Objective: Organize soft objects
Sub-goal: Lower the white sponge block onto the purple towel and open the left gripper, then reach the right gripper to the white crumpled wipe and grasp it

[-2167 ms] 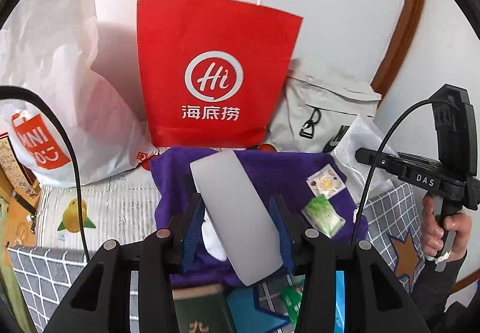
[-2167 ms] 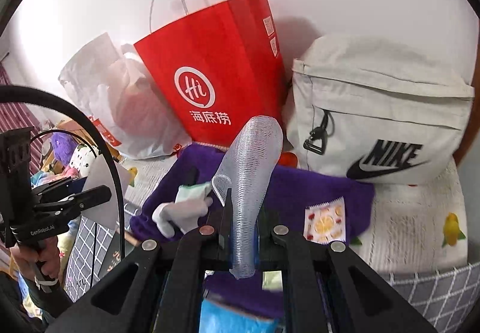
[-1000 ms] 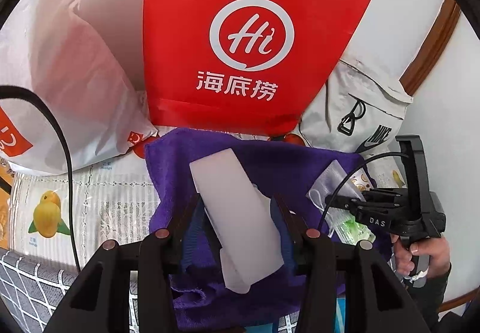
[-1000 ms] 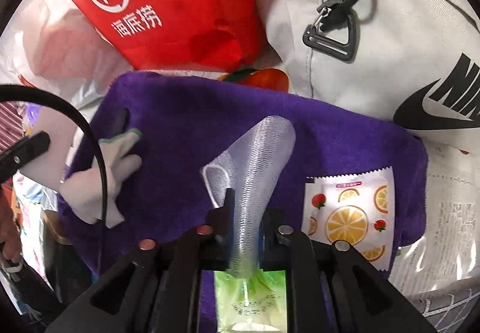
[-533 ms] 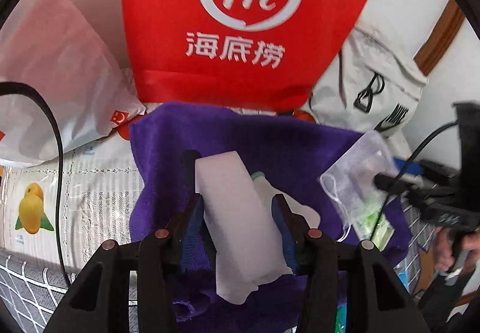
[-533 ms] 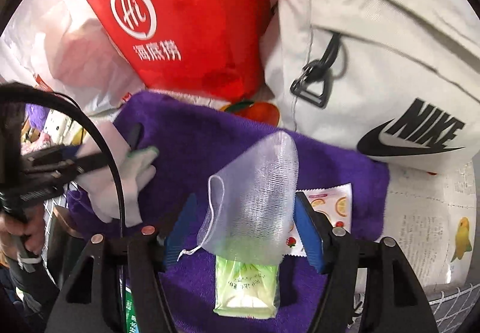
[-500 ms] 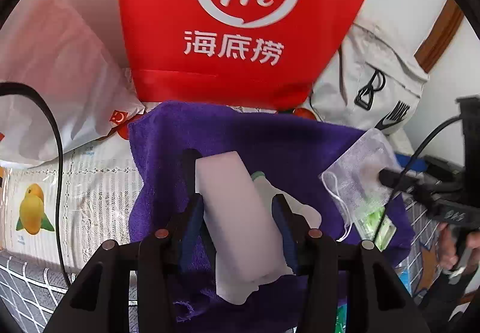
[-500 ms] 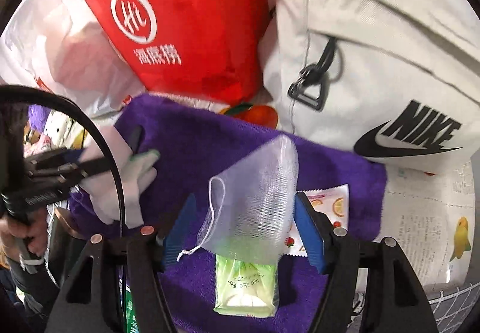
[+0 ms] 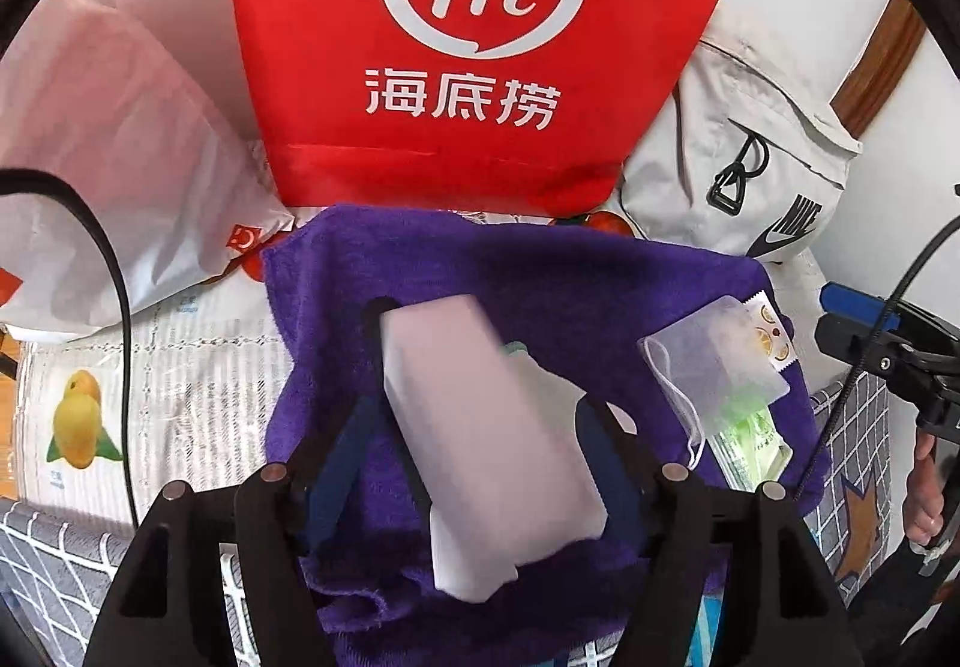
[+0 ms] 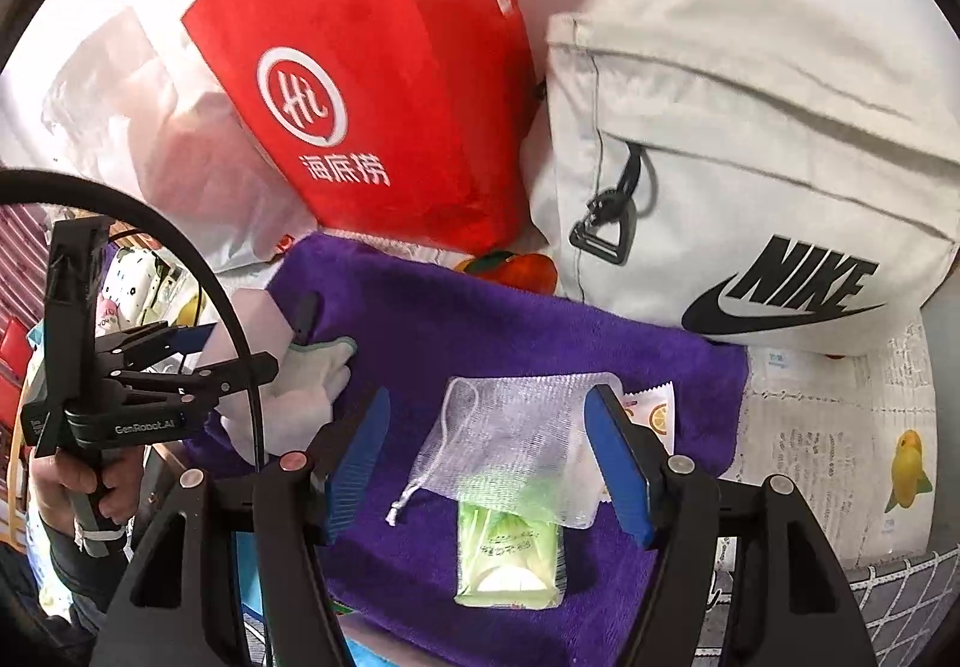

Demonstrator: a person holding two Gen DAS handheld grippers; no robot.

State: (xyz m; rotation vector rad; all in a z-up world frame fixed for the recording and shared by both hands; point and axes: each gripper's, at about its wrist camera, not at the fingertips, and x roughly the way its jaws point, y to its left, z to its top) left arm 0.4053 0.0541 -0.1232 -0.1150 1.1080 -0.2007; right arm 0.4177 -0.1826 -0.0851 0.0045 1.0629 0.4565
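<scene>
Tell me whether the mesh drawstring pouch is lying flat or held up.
Lying flat. The mesh pouch rests on the purple towel, overlapping the green packet, untouched between the right claw's open jaws.

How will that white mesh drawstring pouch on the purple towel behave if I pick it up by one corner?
The mesh pouch will probably sag: it lies flat and wrinkled, draped over the green packet. It looks see-through and thin, so likely very light. Its loose drawstring may dangle and snag, and a pull could drag the packet along the purple towel.

White sponge block [image 9: 486,439], mesh pouch [image 10: 516,445] lying flat on purple towel [image 10: 510,331]
</scene>
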